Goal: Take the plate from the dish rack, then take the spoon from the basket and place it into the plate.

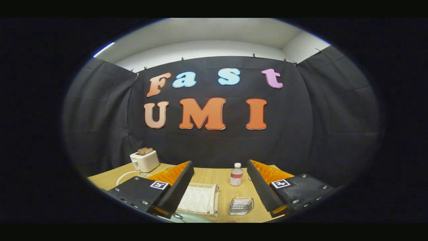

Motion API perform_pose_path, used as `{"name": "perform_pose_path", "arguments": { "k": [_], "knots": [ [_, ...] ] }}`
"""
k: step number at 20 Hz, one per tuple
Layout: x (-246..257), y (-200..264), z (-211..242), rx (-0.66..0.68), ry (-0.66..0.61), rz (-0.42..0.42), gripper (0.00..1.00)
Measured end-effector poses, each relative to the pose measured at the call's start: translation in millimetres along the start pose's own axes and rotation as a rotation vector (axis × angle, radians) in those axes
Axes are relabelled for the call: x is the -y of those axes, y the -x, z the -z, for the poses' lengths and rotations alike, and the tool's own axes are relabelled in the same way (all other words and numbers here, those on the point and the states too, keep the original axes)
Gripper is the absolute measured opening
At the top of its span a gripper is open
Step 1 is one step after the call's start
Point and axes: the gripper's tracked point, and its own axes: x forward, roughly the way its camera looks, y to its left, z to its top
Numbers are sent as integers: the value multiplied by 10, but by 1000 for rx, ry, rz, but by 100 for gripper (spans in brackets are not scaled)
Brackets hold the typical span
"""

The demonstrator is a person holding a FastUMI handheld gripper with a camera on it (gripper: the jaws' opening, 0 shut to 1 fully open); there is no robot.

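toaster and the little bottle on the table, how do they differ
The toaster is a cream, boxy block with toast sticking out of its top; the bottle is slim and clear, with a white cap and a red label. The toaster stands beyond the left finger of the gripper, while the bottle shows between the open jaws. A white cord runs from the toaster; the bottle has none. Both stand upright on the wooden table.

Cream toaster (144, 161) on a light wood table (207, 175); a white bottle (236, 174) has a red label; the clear dish (240, 205) is ribbed.
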Motion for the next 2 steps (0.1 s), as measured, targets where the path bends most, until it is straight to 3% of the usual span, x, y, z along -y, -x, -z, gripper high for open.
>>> {"name": "perform_pose_path", "arguments": {
  "k": [2],
  "knots": [
    [-38, -7, -15, 8, -1, 3, 96]
  ]
}}
